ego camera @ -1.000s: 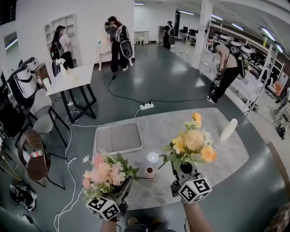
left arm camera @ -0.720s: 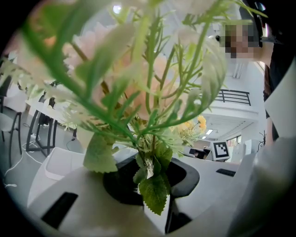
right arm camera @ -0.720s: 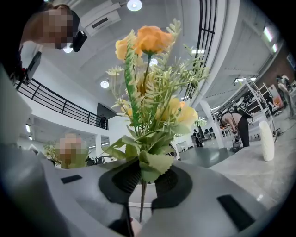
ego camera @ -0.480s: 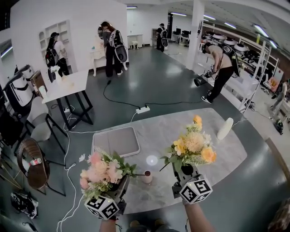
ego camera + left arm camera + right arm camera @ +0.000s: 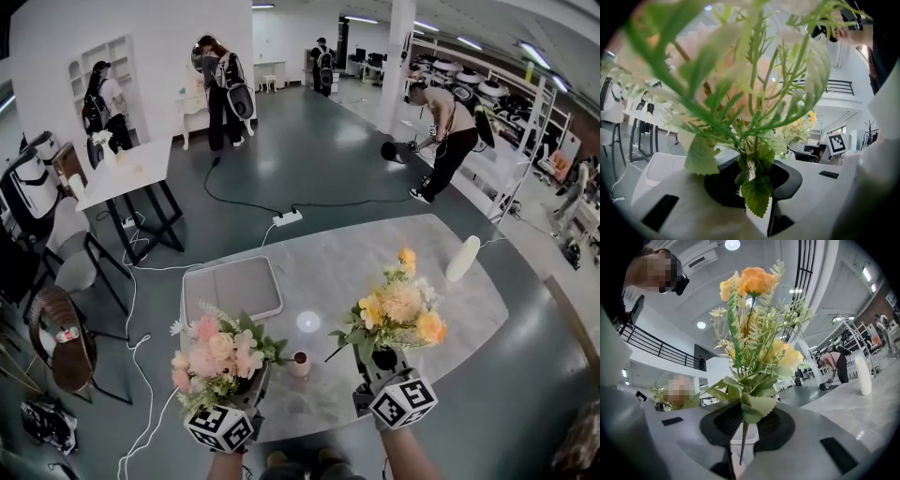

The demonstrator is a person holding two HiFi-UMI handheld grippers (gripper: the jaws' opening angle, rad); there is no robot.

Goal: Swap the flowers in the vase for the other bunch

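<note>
Bunches, two: left hand-held gripper [image 5: 249,386] gripping pink bunch [image 5: 214,354], right hand-held gripper [image 5: 382,362] yellow bunch [image 5: 398,309]; one vase [image 5: 300,364]

Both near level: left hand-held gripper [image 5: 249,382] clamped on pink bunch [image 5: 212,354]; right hand-held gripper [image 5: 379,362] clamped on yellow bunch [image 5: 400,309].

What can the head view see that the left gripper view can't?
Only the head view shows the little vase standing empty on the table. Only the left gripper view shows, close up, the green stems pinched in the jaws of the left tool. Both views show the pink bunch and the yellow bunch.
</note>
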